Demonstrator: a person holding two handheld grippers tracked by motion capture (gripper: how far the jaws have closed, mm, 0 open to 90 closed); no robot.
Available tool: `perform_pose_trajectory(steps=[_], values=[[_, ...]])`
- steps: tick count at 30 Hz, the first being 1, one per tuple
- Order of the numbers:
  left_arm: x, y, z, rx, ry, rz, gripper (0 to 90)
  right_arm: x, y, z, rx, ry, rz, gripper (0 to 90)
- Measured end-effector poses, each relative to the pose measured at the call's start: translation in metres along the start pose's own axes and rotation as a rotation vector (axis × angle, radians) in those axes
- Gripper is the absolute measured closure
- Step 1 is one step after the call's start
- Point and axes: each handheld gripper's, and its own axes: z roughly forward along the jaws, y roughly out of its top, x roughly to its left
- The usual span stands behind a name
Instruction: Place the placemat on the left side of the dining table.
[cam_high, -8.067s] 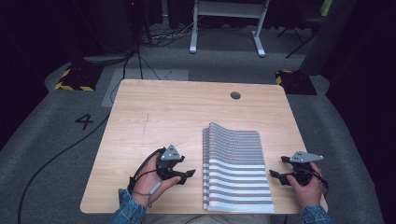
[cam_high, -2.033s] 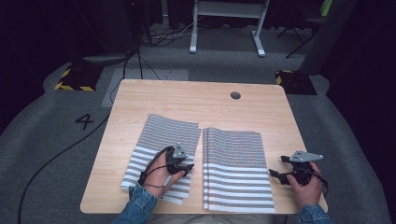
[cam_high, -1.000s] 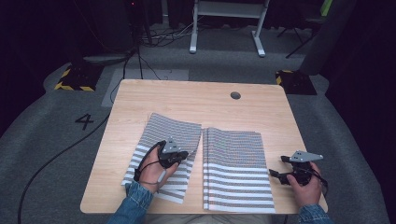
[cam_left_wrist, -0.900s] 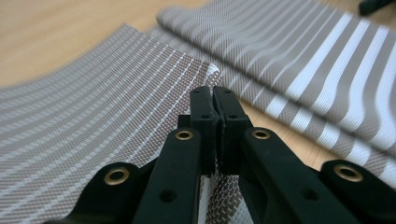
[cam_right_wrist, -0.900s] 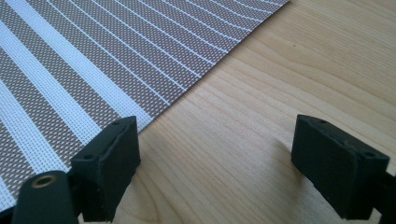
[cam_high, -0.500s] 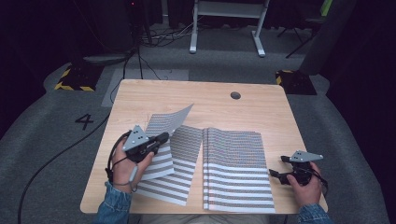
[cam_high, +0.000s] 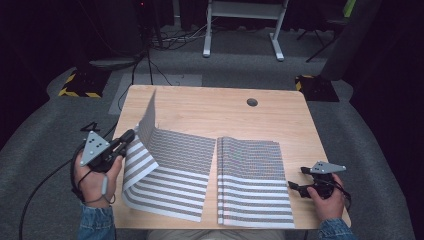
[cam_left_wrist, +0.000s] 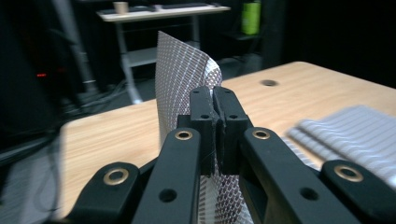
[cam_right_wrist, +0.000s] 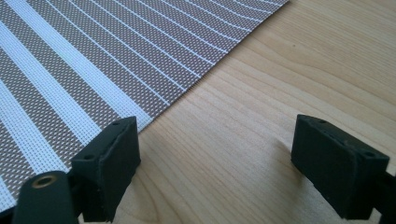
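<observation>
Striped mat (cam_high: 170, 170) on wooden desk (cam_high: 210, 107), woven mesh, grey and white stripes. Second striped mat (cam_high: 252, 180) flat just beside it on right. Left tongs (cam_high: 131, 136) pinched tight on first mat's left edge, corner lifted up, bent. Right tongs (cam_high: 295, 181) wide apart, holding nothing, low over bare wood by second mat's edge. Small round hole (cam_high: 252, 102) at far side of desk. White frame (cam_high: 242, 20), cables on floor beyond.

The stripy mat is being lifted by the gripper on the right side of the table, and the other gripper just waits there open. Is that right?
Not quite. The left gripper lifts the stripy mat, as the high view shows, its fingers shut on the mat's edge. The right gripper is the one that waits open.
</observation>
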Motion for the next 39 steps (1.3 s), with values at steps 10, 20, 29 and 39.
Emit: perform_pose_trajectory(steps=[10,20,29,39], values=[[0.041,-0.013,-0.033,0.040,0.320,-0.095,67.2,-0.001,0.001,0.001,0.001,-0.010,0.008,15.6],[0.019,0.002,-0.026,0.036,0.357,-0.055,35.1,0.000,0.001,0.001,0.001,-0.011,0.011,15.6],[0.009,-0.014,0.024,0.202,0.160,-0.136,33.6,0.000,0.001,0.001,0.002,-0.012,0.009,15.5],[0.058,-0.064,0.048,0.389,0.216,-0.271,32.5,0.000,0.001,0.001,0.000,-0.012,0.009,15.5]])
